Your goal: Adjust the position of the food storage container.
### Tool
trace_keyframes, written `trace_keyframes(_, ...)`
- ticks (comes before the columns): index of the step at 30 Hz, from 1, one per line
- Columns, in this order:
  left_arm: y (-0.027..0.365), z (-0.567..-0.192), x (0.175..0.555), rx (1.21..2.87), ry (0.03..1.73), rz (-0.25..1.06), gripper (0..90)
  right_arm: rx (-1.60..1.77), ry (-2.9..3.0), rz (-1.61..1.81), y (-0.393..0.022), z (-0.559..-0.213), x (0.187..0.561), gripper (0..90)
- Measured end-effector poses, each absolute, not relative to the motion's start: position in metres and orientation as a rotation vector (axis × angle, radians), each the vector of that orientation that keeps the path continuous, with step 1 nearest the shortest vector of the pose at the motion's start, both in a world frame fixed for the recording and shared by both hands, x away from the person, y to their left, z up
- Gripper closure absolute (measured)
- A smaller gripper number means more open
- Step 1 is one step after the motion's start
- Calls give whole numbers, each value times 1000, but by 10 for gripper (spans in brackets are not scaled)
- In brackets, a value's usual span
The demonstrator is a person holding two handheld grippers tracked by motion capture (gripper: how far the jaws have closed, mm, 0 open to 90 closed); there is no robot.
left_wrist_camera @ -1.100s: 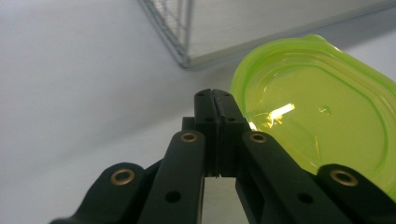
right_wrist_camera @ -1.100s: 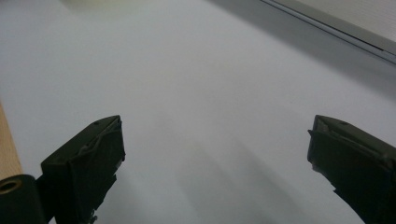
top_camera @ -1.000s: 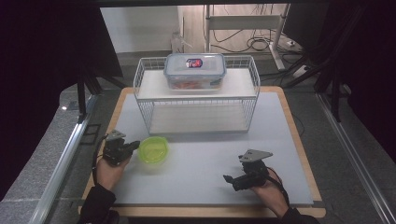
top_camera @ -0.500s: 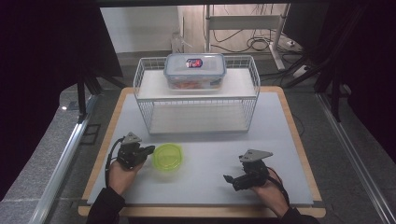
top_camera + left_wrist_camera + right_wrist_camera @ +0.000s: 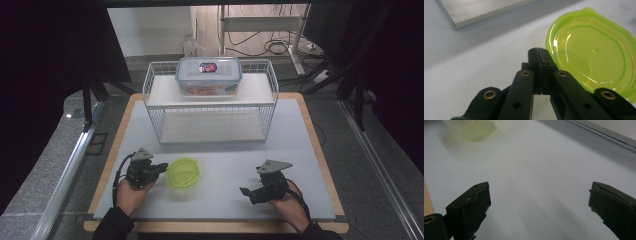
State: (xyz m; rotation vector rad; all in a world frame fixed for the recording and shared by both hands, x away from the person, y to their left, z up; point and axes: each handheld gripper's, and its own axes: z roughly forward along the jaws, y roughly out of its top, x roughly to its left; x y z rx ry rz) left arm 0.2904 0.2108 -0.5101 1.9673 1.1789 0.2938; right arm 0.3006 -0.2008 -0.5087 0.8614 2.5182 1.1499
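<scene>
A translucent lime-green plastic lid (image 5: 184,172) lies flat on the white mat at front left. My left gripper (image 5: 162,167) is just left of it, held low in a hand. In the left gripper view its jaws (image 5: 539,51) are pressed together with nothing between them, and their tips sit against the lid's (image 5: 594,55) near rim. My right gripper (image 5: 245,191) rests at front right and points left. Its jaws stand wide apart (image 5: 540,195) over bare mat, with the lid (image 5: 474,127) blurred far ahead.
A white wire rack (image 5: 210,100) stands at the back middle of the mat. A clear food box with a blue-rimmed lid (image 5: 208,75) sits on its top shelf. The rack's base edge (image 5: 486,10) lies just beyond the left gripper. The wooden table edge (image 5: 320,150) borders the mat.
My left gripper has moved right across the mat. The green lid has slid right with it, staying at its tips. The right gripper has kept still.
</scene>
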Motion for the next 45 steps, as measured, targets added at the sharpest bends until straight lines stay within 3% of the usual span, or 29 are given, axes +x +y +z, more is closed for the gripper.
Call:
trace_keyframes(18, 161, -514, 271, 2114, 1044, 195, 880, 872, 2521, 1146, -201, -510, 301, 39)
trace_keyframes(27, 172, -517, 269, 2107, 1089, 196, 881, 875, 2521, 1147, -201, -510, 301, 39)
trace_keyframes(35, 176, -521, 241, 2117, 1089, 162, 882, 871, 2520, 1147, -202, -509, 301, 39)
trace_keyframes(45, 150, -526, 234, 2193, 1010, 137, 869, 863, 2528, 1137, -199, -510, 301, 39)
